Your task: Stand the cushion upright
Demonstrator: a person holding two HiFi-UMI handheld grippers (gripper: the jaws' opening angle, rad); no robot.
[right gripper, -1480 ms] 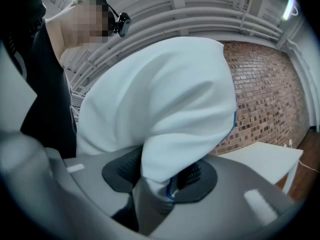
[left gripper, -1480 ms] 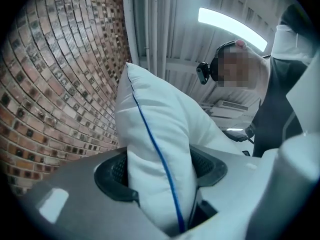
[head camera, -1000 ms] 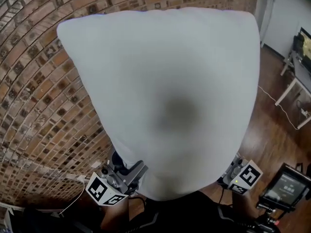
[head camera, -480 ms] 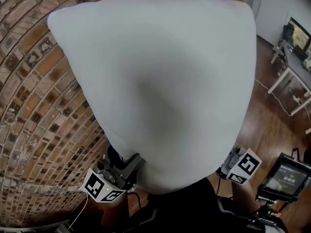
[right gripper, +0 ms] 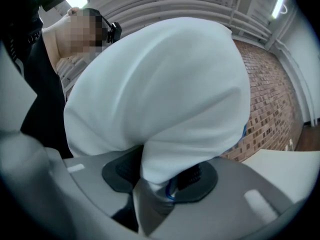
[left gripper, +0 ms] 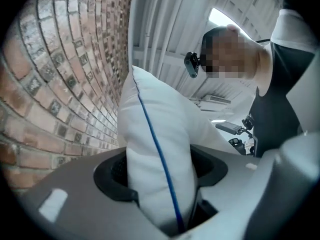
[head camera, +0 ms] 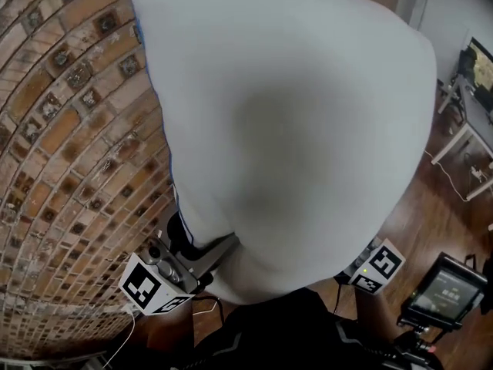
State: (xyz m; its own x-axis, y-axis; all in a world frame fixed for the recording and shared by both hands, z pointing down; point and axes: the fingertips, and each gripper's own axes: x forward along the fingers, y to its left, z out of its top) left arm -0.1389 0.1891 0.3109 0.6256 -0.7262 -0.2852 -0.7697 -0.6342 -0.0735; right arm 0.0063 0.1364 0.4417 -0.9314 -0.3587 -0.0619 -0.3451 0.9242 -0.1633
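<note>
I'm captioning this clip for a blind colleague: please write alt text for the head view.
A big white cushion fills most of the frame, held up before a brick wall. The left hand-held gripper and the right hand-held gripper each clamp a lower corner; wood floor and a small screen show at lower right.

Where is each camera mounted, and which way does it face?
Head view: on the person's head, facing steeply down at the white cushion by the brick wall; left gripper, right gripper, dark shirt show.
Left gripper view: on the left gripper, looking along jaws clamped on the cushion's blue-piped edge; dark shirt at right.
Right gripper view: on the right gripper, looking along jaws pinching the cushion; dark shirt at left.
Shared: both gripper views see the head camera.
</note>
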